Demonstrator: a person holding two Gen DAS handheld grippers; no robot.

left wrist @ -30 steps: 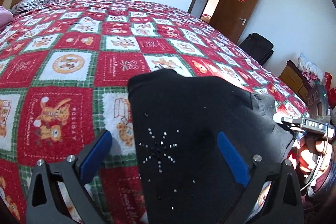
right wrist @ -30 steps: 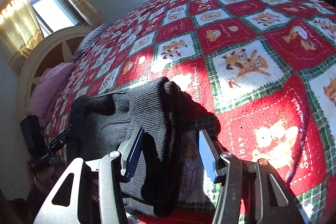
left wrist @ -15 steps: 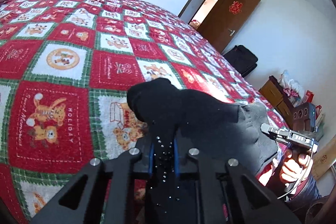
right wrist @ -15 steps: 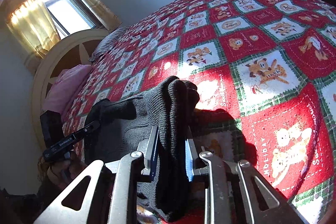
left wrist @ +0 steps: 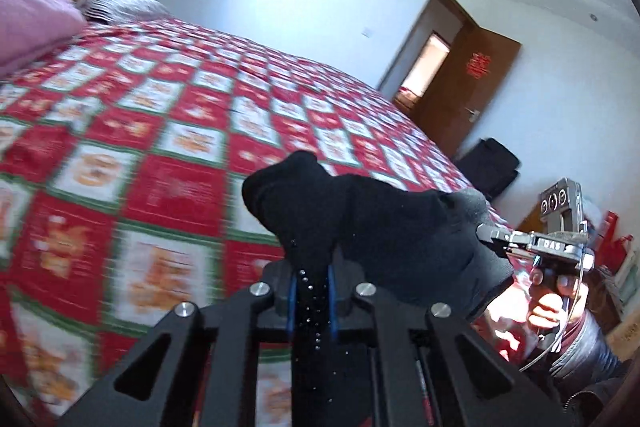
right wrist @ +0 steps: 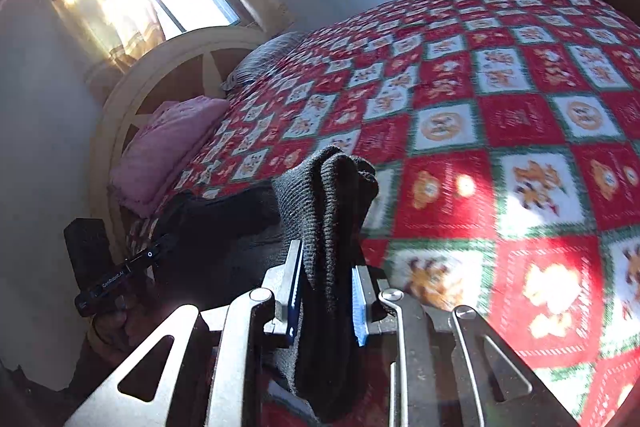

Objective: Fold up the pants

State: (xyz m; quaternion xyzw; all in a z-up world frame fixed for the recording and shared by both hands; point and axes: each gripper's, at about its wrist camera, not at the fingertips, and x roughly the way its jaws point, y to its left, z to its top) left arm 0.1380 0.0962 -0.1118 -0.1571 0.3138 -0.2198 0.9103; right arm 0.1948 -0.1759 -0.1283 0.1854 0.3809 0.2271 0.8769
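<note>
Black pants (left wrist: pixel 360 219) with small rhinestones hang bunched above a red, white and green patchwork bedspread (left wrist: pixel 160 131). My left gripper (left wrist: pixel 312 291) is shut on one corner, its blue pads pinching the fabric. In the right wrist view my right gripper (right wrist: pixel 326 291) is shut on the ribbed knit edge of the pants (right wrist: pixel 328 195), which sticks up between the blue pads. The cloth stretches between both grippers. The right gripper (left wrist: pixel 500 239), held by a hand, also shows at the right of the left wrist view; the left gripper (right wrist: pixel 120 275) shows at the lower left of the right wrist view.
A pink pillow (right wrist: pixel 168 147) and a grey striped pillow (right wrist: pixel 260 63) lie by the cream headboard (right wrist: pixel 160 67) under a bright window. A brown door (left wrist: pixel 468 95) stands open; a black bag (left wrist: pixel 488 163) sits beside the bed. The bedspread (right wrist: pixel 520 131) stretches wide ahead.
Both grippers closed on the pants' edge, then lifted it off the bedspread. The views have swung and now take in more of the bed and headboard.
</note>
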